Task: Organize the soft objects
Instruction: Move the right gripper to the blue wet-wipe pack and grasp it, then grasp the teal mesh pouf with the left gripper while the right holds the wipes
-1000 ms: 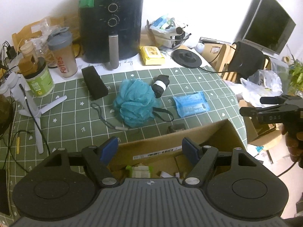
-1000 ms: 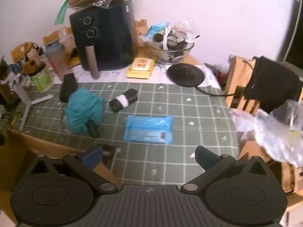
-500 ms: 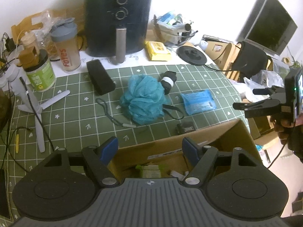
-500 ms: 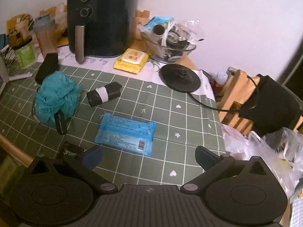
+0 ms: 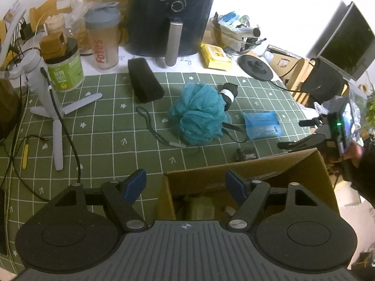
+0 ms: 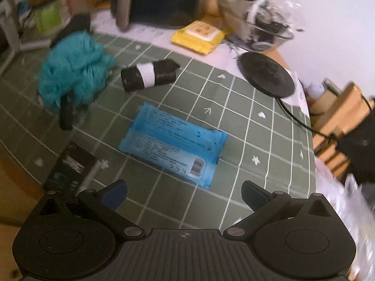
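Observation:
A teal mesh bath pouf lies on the green grid mat. A black bag roll with a white band lies just behind it. A blue wipes pack lies flat to the right. A yellow wipes pack sits near the air fryer. My left gripper is open and empty above an open cardboard box. My right gripper is open and empty, low over the mat just in front of the blue pack; it also shows in the left wrist view.
A black air fryer, a shaker bottle, a green jar and a bowl of clutter line the back. A white tripod, a black case, a strap, a small black box and a black disc lie on the mat.
My right gripper moved forward and down toward the blue wipes pack. My left gripper drifted left and back over the box. Both stayed open.

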Action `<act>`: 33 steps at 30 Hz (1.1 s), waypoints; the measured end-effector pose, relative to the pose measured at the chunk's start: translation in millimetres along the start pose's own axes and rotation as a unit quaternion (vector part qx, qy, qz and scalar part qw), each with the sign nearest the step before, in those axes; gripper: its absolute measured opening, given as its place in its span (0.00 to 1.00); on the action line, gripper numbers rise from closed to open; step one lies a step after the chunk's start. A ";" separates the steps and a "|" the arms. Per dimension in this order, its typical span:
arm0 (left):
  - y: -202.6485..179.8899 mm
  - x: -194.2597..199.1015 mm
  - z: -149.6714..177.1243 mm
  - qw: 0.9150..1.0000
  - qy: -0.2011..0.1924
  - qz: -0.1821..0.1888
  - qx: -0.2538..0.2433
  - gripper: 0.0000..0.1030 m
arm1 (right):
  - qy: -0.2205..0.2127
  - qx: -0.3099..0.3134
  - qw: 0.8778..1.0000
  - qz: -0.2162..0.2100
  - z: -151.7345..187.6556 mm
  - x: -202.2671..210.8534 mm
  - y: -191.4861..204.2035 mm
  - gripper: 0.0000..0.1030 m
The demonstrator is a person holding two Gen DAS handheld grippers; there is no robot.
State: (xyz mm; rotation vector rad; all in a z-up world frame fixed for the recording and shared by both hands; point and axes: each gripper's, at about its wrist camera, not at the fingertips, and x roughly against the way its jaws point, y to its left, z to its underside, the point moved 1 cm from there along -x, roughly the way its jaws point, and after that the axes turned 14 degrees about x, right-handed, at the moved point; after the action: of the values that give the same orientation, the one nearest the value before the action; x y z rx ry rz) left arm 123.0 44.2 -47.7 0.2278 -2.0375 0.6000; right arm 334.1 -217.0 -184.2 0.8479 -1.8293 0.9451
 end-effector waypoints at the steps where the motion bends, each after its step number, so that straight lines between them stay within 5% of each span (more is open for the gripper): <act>1: 2.1 -0.2 0.1 1.000 0.001 -0.001 0.002 0.72 | 0.002 0.015 1.000 0.005 -2.9 -6.2 1.6 1.00; 11: 14.8 -0.2 -0.3 1.000 0.004 -0.006 0.022 0.72 | 0.007 0.123 0.992 0.028 -25.7 -56.2 8.0 1.00; 20: 21.8 0.7 -1.5 0.999 0.004 -0.016 0.039 0.72 | -0.002 0.067 0.998 -0.011 -57.1 -78.5 -14.4 0.97; 27: 21.3 1.2 -2.0 0.999 0.005 -0.017 0.043 0.71 | -0.007 -0.043 0.995 -0.091 -55.7 -89.5 -38.5 0.82; 33: 18.8 0.5 -6.0 0.999 0.002 -0.012 0.038 0.71 | -0.002 -0.033 0.994 -0.103 -48.5 -82.1 -32.5 0.76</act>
State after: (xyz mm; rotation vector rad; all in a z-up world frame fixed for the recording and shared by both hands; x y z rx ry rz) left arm 120.0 63.5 -50.8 0.2961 -2.0068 0.6626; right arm 411.2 -176.8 -235.1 0.9767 -1.7285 0.7503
